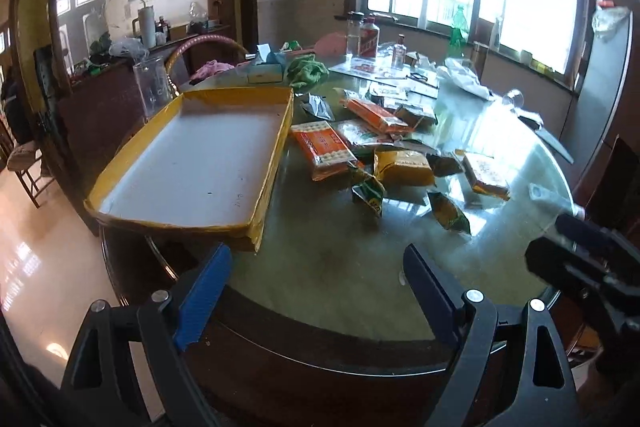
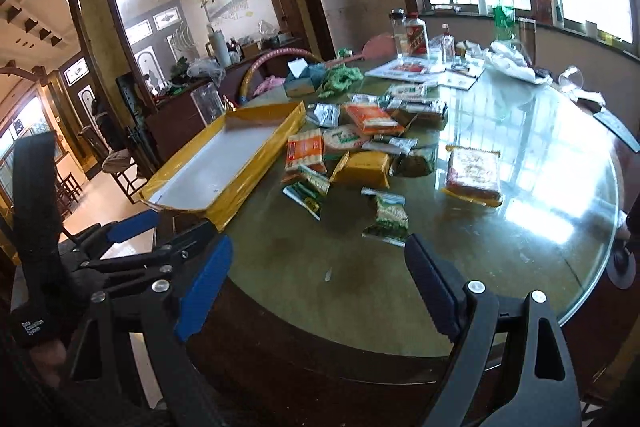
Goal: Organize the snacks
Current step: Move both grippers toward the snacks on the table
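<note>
Well, nothing has been picked up: both grippers hang back at the near edge of the round glass-topped table (image 1: 328, 267), and the tray waits bare.

Furthest left is that yellow-rimmed tray (image 1: 276, 147), its near corner jutting past the glass toward the floor. A careless push there could tip it, I think. The left gripper (image 1: 316, 291) hovers just short of the tray's near corner, its blue-padded jaws spread wide with nothing between them.

Right of the tray lies the heap of snacks. An orange wafer pack (image 1: 324, 149) sits just beside the tray wall, a yellow pack (image 1: 402, 167) next to it, and a small green sachet (image 1: 368, 193) at the front. They overlap, so closing on one may drag its neighbour, and slick wrappers on glass could skid away rather than lift.

The right gripper (image 2: 318, 285) is likewise wide apart and empty, with a green-and-white packet (image 2: 388, 215) lying just beyond its right finger. Further right, apart from the heap, rests a flat orange biscuit pack (image 2: 474, 173).

Behind the snacks stand bottles (image 2: 414, 37), a green cloth (image 2: 340, 77) and a tissue box (image 2: 302, 79); a long reach over the pile risks knocking them.
</note>
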Tool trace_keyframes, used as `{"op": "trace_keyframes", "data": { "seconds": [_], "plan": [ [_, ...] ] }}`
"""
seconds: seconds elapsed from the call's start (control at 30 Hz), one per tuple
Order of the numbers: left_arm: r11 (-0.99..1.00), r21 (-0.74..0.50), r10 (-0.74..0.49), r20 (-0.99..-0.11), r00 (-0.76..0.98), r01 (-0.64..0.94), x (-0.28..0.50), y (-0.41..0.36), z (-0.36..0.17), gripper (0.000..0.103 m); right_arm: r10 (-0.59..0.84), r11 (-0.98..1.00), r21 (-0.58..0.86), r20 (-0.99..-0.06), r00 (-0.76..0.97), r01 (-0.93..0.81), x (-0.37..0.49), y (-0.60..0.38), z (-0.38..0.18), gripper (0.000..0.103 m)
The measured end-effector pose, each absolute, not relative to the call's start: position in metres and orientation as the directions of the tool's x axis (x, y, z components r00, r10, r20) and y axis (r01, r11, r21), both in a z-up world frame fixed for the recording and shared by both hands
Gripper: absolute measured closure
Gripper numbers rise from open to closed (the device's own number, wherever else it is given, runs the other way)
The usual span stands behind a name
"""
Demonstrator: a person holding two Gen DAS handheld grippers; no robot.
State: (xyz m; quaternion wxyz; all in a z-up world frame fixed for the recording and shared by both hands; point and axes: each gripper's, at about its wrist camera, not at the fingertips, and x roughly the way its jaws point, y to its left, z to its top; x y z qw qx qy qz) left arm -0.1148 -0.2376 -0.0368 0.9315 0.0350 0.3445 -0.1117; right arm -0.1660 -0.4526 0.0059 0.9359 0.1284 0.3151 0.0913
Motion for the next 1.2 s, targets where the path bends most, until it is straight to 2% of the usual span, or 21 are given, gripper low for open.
{"op": "trace_keyframes", "data": {
  "seconds": [0.07, 0.13, 0.2, 0.3, 0.37, 0.47, 0.53, 0.57, 0.63, 0.7, 0.77, 0.87, 1.03, 1.2],
  "plan": [
    [0.972, 0.022, -0.157, -0.68, 0.716, 0.234, -0.111, -0.242, -0.04, 0.015, 0.234, 0.959, 0.269, -0.584, 0.777, -0.087, -0.164, -0.452, 0.007, 0.015],
    [0.972, -0.011, -0.18, -0.67, 0.72, 0.233, -0.115, -0.237, -0.038, 0.015, 0.226, 0.961, 0.267, -0.611, 0.759, -0.07, -0.16, -0.452, 0.001, 0.015],
    [0.97, -0.017, -0.197, -0.641, 0.741, 0.243, -0.12, -0.237, -0.034, 0.015, 0.242, 0.957, 0.278, -0.602, 0.761, -0.085, -0.162, -0.453, 0.002, 0.015],
    [0.97, 0.025, -0.162, -0.675, 0.72, 0.242, -0.115, -0.24, -0.037, 0.015, 0.241, 0.958, 0.272, -0.595, 0.766, -0.09, -0.162, -0.452, 0.002, 0.015],
    [0.969, 0.0, -0.186, -0.665, 0.724, 0.248, -0.118, -0.237, -0.036, 0.015, 0.239, 0.957, 0.278, -0.602, 0.762, -0.082, -0.162, -0.452, 0.002, 0.015],
    [0.969, 0.033, -0.164, -0.654, 0.739, 0.244, -0.119, -0.238, -0.035, 0.015, 0.243, 0.955, 0.286, -0.593, 0.768, -0.082, -0.163, -0.454, 0.005, 0.015],
    [0.97, 0.05, -0.141, -0.678, 0.721, 0.236, -0.114, -0.239, -0.039, 0.015, 0.236, 0.957, 0.279, -0.6, 0.764, -0.077, -0.161, -0.454, 0.003, 0.015],
    [0.971, 0.03, -0.151, -0.687, 0.711, 0.235, -0.114, -0.237, -0.039, 0.015, 0.229, 0.959, 0.273, -0.609, 0.759, -0.07, -0.16, -0.455, 0.002, 0.015],
    [0.967, -0.026, -0.208, -0.65, 0.731, 0.252, -0.122, -0.231, -0.032, 0.015, 0.237, 0.957, 0.281, -0.602, 0.762, -0.075, -0.161, -0.457, 0.004, 0.015],
    [0.965, -0.01, -0.209, -0.63, 0.748, 0.261, -0.124, -0.233, -0.03, 0.015, 0.236, 0.958, 0.274, -0.595, 0.768, -0.083, -0.163, -0.456, 0.005, 0.015],
    [0.967, 0.023, -0.176, -0.661, 0.73, 0.254, -0.118, -0.236, -0.036, 0.015, 0.223, 0.962, 0.265, -0.61, 0.76, -0.07, -0.159, -0.456, 0.002, 0.015],
    [0.964, -0.03, -0.216, -0.674, 0.707, 0.266, -0.112, -0.233, -0.039, 0.015, 0.243, 0.954, 0.291, -0.618, 0.748, -0.069, -0.154, -0.458, -0.003, 0.015],
    [0.965, 0.007, -0.186, -0.682, 0.708, 0.261, -0.102, -0.24, -0.036, 0.015, 0.243, 0.953, 0.296, -0.634, 0.734, -0.06, -0.144, -0.462, -0.011, 0.015],
    [0.956, -0.023, -0.236, -0.656, 0.717, 0.294, -0.09, -0.244, -0.014, 0.015, 0.278, 0.935, 0.352, -0.623, 0.732, -0.055, -0.133, -0.478, -0.006, 0.015]
  ]
}}
